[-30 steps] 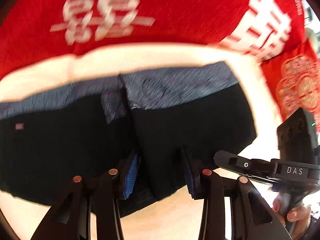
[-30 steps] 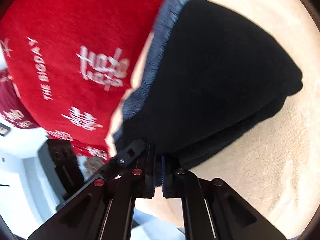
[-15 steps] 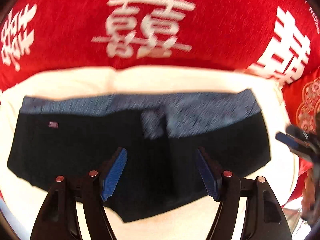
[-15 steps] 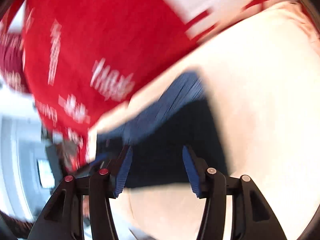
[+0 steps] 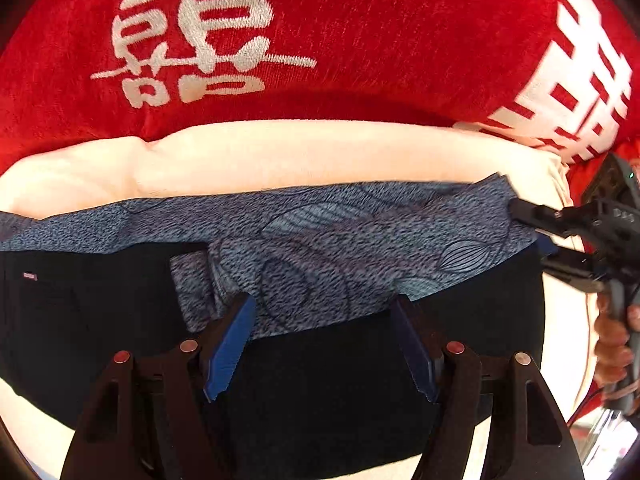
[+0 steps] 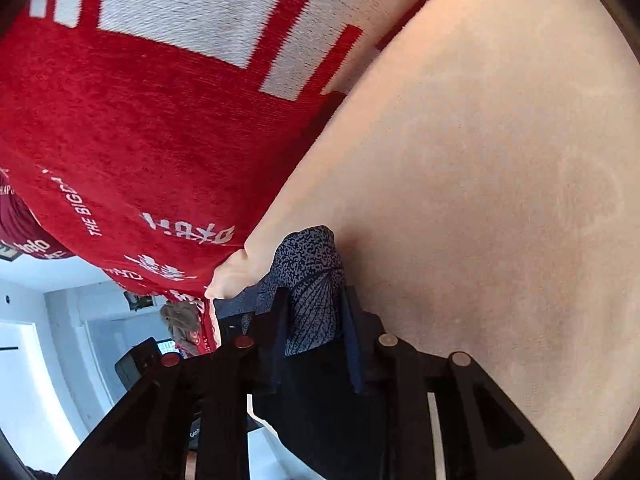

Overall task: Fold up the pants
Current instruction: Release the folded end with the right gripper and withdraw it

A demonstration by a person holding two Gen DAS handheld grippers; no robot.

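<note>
1. My left gripper is spread wide, holding nothing; its 2 blue pads hover over the pants, which lie spread directly ahead of and beneath it.
2. Left of this gripper the pants run out flat and black, with a small tag far to the left.
3. Just beyond the left gripper's tips lies the blue-grey patterned waistband, a strip crossing from left to right, with a flap of the same cloth turned down near the left pad.
4. Past the waistband is the cream cushion that carries the pants, and farther on the red blanket with white characters.
5. At the far right of the left gripper's view, my right gripper meets the right-hand end of the waistband, with my right hand on its handle.
6. In its own view, my right gripper has its fingers drawn in on the pants: patterned waistband cloth fills the gap and sticks out ahead of the tips, black cloth hangs below.
7. To the right of the right gripper and ahead of it is bare cream cushion; to its left, the red blanket.
</note>
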